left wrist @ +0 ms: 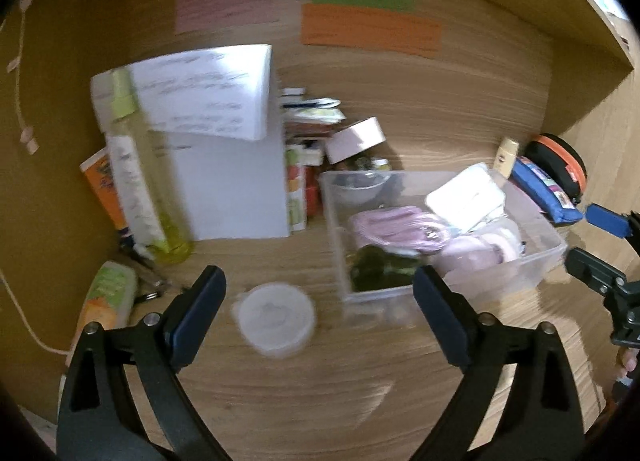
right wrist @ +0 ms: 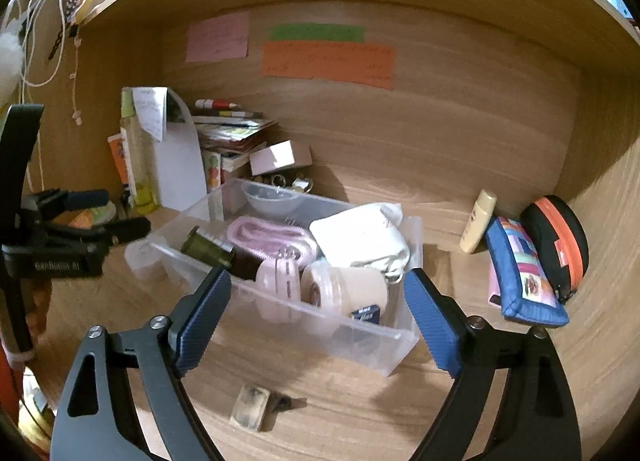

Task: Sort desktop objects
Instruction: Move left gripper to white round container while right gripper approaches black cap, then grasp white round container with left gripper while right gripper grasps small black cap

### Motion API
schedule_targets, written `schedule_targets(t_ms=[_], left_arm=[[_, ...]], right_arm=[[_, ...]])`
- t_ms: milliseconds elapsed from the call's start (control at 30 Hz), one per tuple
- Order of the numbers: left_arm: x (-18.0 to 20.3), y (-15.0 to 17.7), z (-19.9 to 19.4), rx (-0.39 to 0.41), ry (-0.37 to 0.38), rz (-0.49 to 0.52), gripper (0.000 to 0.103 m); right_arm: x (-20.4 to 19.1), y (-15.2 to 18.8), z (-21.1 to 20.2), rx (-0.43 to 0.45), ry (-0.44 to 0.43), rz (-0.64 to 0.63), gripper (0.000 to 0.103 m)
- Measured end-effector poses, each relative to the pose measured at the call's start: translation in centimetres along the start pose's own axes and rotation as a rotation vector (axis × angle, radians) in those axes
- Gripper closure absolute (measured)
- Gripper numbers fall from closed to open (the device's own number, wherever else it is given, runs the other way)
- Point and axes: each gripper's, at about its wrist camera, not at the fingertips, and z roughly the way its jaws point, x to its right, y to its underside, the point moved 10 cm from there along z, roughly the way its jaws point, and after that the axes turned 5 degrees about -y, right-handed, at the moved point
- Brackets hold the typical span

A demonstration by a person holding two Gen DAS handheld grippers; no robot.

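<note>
Nearest the right wrist camera, a small tan eraser-like block (right wrist: 251, 407) lies on the wooden desktop (right wrist: 352, 413) with a dark little object (right wrist: 282, 403) touching its right side. Above it the right gripper (right wrist: 316, 311) hangs with its blue-padded fingers spread wide and empty, facing the near wall of the clear plastic bin (right wrist: 360, 335).

In the left wrist view, the left gripper (left wrist: 318, 303) is also spread wide and empty, over a round translucent lidded tub (left wrist: 276, 317) standing on the desktop just left of the bin's corner.

Inside the bin lie a dark green bottle (right wrist: 206, 249) on its side, a pink zip pouch (right wrist: 268, 239), a white folded cloth (right wrist: 362, 235), a roll of beige tape (right wrist: 344, 287) and, at the far end, a small clear bowl (right wrist: 272, 199).

Toward the right edge, a blue pencil case (right wrist: 520, 273) leans beside a black and orange round case (right wrist: 558, 241) and a small cream tube (right wrist: 478, 227). At the back left stand a yellow spray bottle (left wrist: 140, 181), white paper sheets (left wrist: 224, 181) and stacked books (right wrist: 232, 133). Pink, green and orange notes (right wrist: 326, 63) are stuck on the back panel.
</note>
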Motion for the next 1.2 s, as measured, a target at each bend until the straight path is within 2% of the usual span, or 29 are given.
schedule_targets(t_ms=[200,333,500,633,733,900,1100,1200], left_arm=[[-4.2,2.2,1.3,-0.065,-0.091,0.000,0.007],[-5.3,4.3,2.8,-0.137,-0.107,0.003,0.007],[-4.7,6.3,5.0,-0.219,-0.069,0.017,0.007],[-3.5,6.6,6.3,-0.249,-0.032,0.030,0.007],[-2.8,6.5,7.1,-0.265,-0.025,0.038,0.007],[-2.3,6.6,8.6,-0.294,-0.036,0.043,0.007],[-2.0,6.6,9.4,-0.300,-0.052,0.050,0.007],[-1.8,6.5,9.8,-0.300,-0.059,0.054,0.007]], right_arm=[[-0.3,1.6,-0.2,-0.028,0.005,-0.013,0.017],[0.0,3.0,0.3,-0.070,0.006,-0.006,0.017],[0.5,5.7,1.6,-0.151,-0.003,0.012,0.017],[0.8,7.8,2.2,-0.215,-0.045,0.051,0.017],[1.0,9.1,2.4,-0.251,-0.067,0.076,0.021],[0.2,11.4,3.2,-0.330,-0.120,0.086,0.042],[-0.3,11.7,3.4,-0.331,-0.124,0.052,0.050],[-0.2,11.8,3.7,-0.347,-0.125,0.047,0.062]])
